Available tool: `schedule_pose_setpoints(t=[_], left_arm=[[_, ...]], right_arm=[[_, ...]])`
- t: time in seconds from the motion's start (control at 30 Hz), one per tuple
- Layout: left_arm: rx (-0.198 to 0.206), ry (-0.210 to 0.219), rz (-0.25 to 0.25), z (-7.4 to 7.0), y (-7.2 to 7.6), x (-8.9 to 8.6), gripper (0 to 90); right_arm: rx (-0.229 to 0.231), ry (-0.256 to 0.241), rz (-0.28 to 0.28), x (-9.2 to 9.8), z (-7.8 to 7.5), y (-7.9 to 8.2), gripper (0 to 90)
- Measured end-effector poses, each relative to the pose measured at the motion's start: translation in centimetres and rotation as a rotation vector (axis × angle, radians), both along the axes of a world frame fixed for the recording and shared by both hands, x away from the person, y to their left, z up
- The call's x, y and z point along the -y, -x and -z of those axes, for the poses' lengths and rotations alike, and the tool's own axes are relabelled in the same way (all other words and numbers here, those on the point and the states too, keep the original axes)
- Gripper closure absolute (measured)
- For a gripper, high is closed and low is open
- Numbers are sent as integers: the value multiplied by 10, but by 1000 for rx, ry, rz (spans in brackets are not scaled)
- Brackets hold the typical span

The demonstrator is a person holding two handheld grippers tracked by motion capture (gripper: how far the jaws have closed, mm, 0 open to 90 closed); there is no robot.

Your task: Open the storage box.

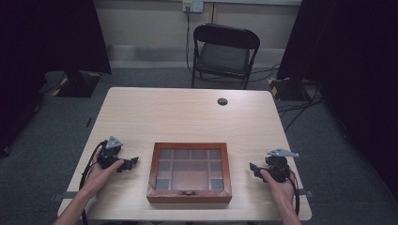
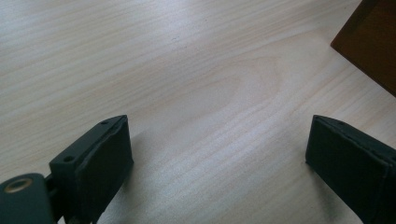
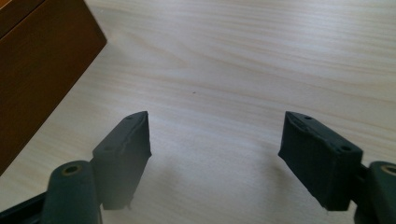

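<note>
High view: wooden box (image 1: 189, 172) with glass lid, centred near front edge of table (image 1: 187, 112), between left gripper (image 1: 133, 162) and right gripper (image 1: 253, 168). Left gripper view: jaws wide apart, empty, box corner (image 2: 373, 42) ahead. Right gripper view: same, spread wide, smooth box side (image 3: 37, 70). Risk: slipping on polished wood, lid dropping

Left gripper (image 1: 133, 162) and right gripper (image 1: 254, 168) rest low, fingers (image 2: 100, 163) spread wide, both pointing inward
</note>
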State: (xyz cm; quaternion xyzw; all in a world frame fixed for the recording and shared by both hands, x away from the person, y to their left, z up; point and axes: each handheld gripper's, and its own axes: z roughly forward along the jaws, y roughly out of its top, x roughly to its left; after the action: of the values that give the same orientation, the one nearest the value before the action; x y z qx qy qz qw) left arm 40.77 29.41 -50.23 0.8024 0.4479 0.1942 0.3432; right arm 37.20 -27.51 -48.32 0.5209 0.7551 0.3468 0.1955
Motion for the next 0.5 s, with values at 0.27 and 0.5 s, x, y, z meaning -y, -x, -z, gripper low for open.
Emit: schedule_pose_setpoints(t=[0.27,0.5], left_arm=[[-2,1,2,0,0,0,62],[-2,1,2,0,0,0,61]], right_arm=[[-31,-78,-93,-9,-9,2,329],[4,-131,-181,-22,-19,8,429]])
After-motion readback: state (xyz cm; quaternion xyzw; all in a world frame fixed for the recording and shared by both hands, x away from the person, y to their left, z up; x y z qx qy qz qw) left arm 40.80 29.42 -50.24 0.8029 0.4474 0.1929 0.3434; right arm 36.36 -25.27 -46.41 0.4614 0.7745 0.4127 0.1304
